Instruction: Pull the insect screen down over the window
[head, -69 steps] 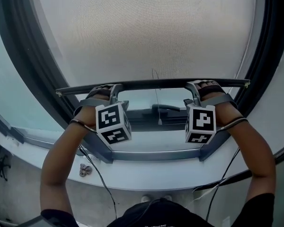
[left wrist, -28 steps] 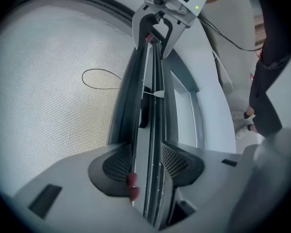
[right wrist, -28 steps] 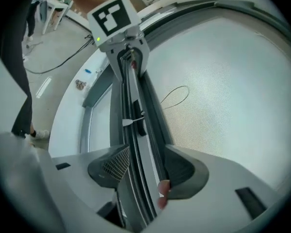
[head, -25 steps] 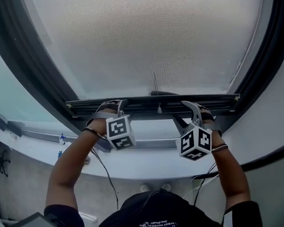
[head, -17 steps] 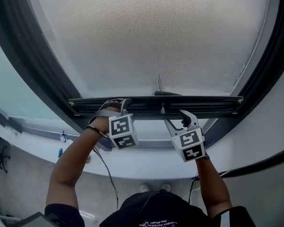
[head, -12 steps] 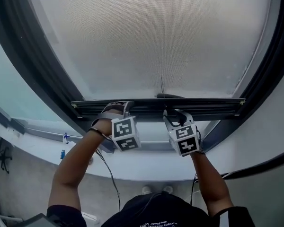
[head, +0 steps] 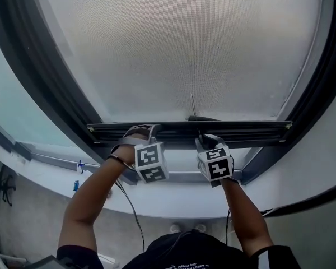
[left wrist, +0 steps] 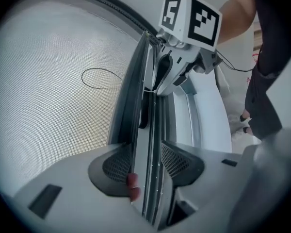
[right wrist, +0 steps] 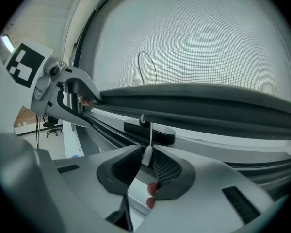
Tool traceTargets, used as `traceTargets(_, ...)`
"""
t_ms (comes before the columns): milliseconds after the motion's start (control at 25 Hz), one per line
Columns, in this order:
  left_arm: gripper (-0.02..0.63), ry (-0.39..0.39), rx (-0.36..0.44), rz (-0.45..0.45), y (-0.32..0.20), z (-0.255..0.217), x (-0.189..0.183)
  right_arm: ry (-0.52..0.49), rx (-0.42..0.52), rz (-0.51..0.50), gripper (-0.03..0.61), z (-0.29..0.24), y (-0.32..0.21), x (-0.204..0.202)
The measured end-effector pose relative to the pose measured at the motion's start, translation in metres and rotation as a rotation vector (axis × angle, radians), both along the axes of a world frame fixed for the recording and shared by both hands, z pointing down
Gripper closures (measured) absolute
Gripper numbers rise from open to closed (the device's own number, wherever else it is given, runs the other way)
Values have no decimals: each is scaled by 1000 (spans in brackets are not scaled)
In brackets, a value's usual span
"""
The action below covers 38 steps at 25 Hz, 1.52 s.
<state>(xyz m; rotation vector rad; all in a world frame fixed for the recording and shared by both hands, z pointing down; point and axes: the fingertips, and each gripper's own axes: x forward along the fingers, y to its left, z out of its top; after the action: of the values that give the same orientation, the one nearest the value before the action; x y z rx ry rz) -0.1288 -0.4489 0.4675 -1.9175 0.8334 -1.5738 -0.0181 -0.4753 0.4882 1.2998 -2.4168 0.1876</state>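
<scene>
The insect screen was drawn low within the window frame. Its bottom bar was pinched by the left tongs. The right tongs, just closing, were pressed onto the white cord toggle hung beneath that bar.

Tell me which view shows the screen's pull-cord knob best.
Right gripper view: the white cord knob sits between jaws just closing on it. Head view hides it behind the right gripper; left gripper view can't resolve it.
</scene>
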Motion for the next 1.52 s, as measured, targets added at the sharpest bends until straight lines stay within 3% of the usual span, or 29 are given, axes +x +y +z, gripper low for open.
traceTargets(480,423,-1,-5,-4,0,-1,0,-17,28,27,528,-7,4,-1)
traceTargets(880,423,5,-5,0,0,-2,-1,-83,52,31,529,-19,57,2)
traceTargets(1040,423,9,-7,0,0,-2,0,-14,74,27,529,15,78,13)
traceTargets(1320,423,6,-1,4,-2,-4,-1,81,-90,20,529,108,97,17)
traceTargets(1520,423,9,11,0,-1,-2,0,181,-107,-20,528,164,106,14)
